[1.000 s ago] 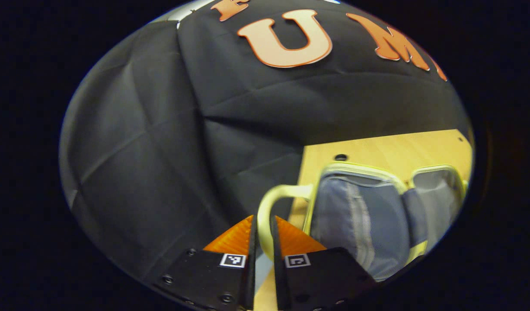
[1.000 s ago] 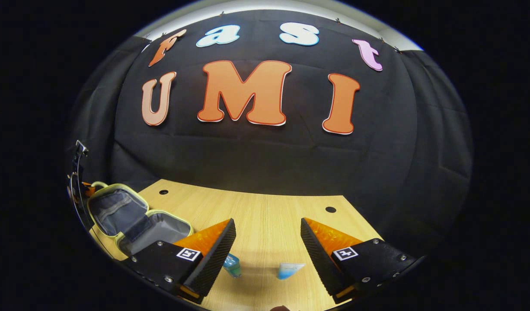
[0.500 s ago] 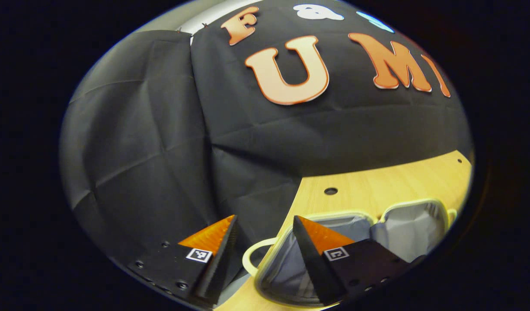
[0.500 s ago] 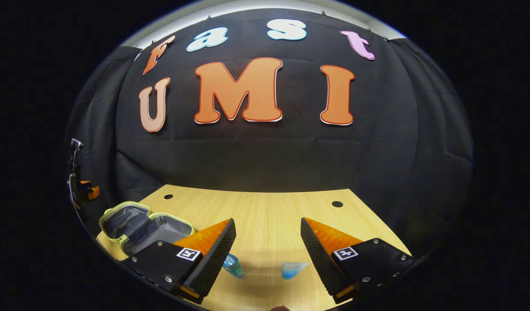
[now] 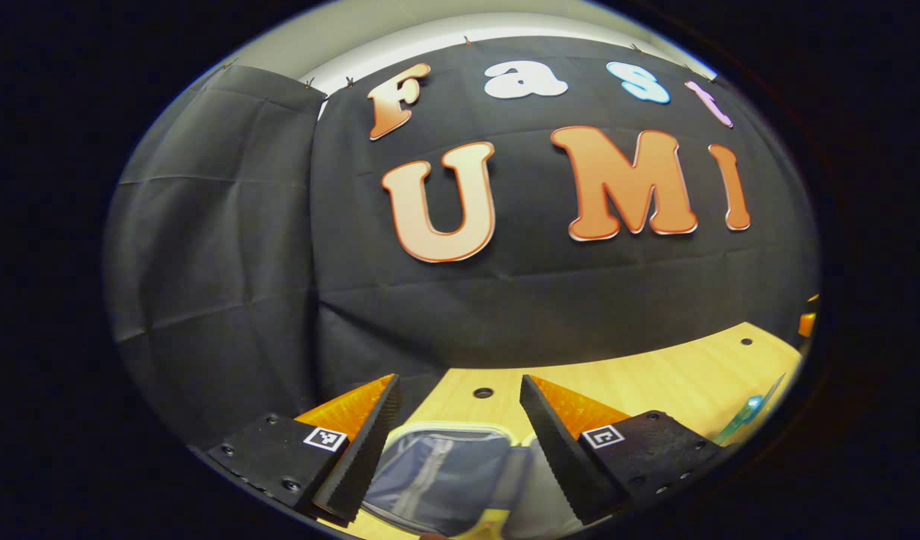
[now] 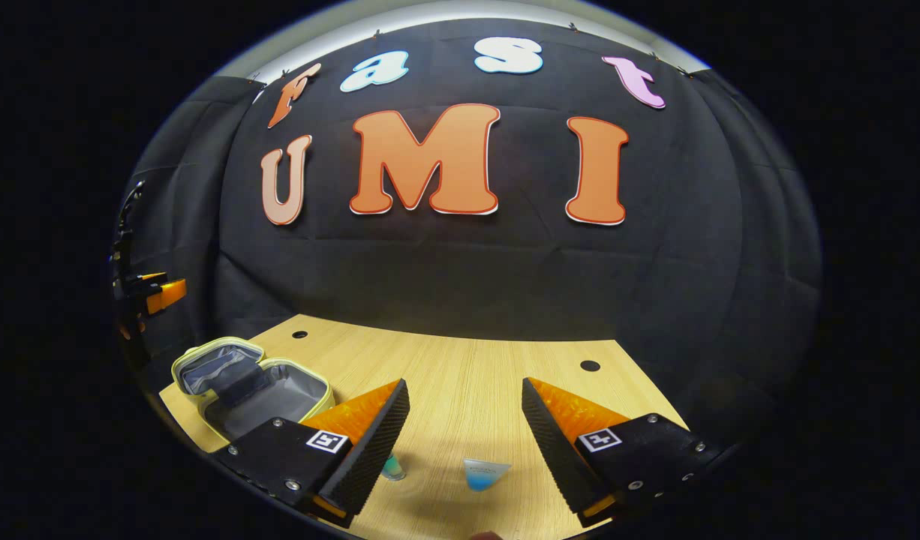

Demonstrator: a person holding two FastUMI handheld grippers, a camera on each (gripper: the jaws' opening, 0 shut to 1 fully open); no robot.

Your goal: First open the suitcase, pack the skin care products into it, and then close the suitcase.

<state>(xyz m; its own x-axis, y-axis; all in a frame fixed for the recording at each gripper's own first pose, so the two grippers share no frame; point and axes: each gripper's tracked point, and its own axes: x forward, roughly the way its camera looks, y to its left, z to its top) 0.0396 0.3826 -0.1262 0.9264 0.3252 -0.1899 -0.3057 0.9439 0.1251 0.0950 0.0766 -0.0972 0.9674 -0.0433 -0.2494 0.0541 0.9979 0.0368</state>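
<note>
We see one small suitcase (image 6: 254, 386) lying open on the pale wood-grain counter (image 6: 467, 375), at its left side; both shells have a soft grey fabric lining and a pale yellow-green rim, with rounded corners. In the left gripper view the same suitcase (image 5: 445, 472) sits just beyond our left tool (image 5: 456, 442), whose two black ribbed fingers with orange backs stand wide apart, holding nothing. Our right tool (image 6: 464, 442) is likewise spread wide and empty. Between its fingers, on the near counter, we count two skin care products: a small teal bottle (image 6: 392, 469) beside the left finger and a pale blue tube (image 6: 484, 474), wedge-shaped. Three round holes pierce the counter's far part.
</note>
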